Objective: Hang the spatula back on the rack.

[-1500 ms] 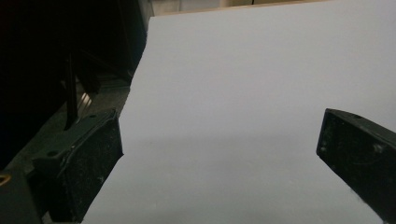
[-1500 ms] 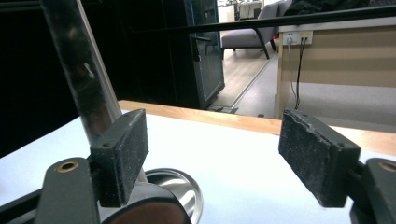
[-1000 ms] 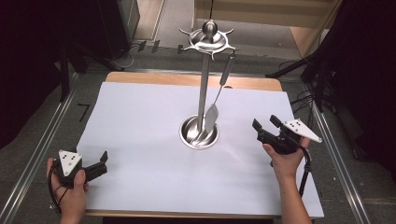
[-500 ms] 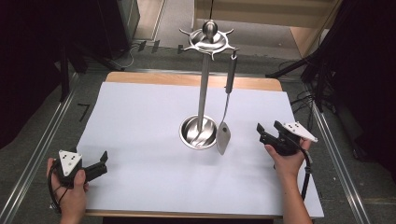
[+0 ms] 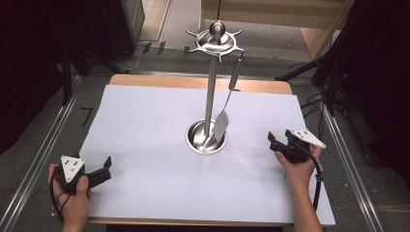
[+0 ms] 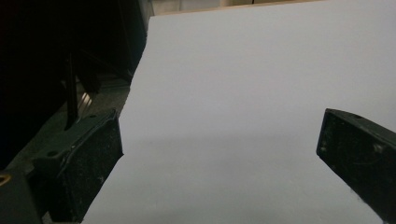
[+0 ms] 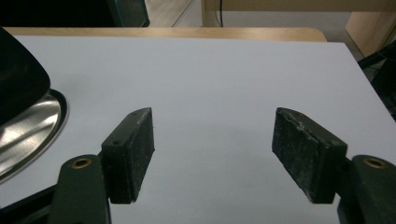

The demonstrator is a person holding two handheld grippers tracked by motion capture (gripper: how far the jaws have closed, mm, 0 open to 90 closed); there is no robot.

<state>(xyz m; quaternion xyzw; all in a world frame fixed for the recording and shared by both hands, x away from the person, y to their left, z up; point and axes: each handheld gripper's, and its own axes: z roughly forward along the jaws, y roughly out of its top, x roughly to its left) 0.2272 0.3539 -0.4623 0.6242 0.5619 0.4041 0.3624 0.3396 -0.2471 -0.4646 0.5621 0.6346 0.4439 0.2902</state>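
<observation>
Spatula has swung back over stand base

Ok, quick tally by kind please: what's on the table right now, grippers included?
Utensil stand: 1
Spatula hanging from it: 1
White sheet over the table: 1
Grippers: 2, the left gripper and the right gripper, both with jaws open and empty
Total: 5

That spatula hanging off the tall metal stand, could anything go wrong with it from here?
Possibly. The spatula hangs from a single hook on the stand, its blade low over the round base; a bump might set it swinging or unhook it. The stand is tall and slim, so a knock from the open right gripper nearby could tip it.
</observation>
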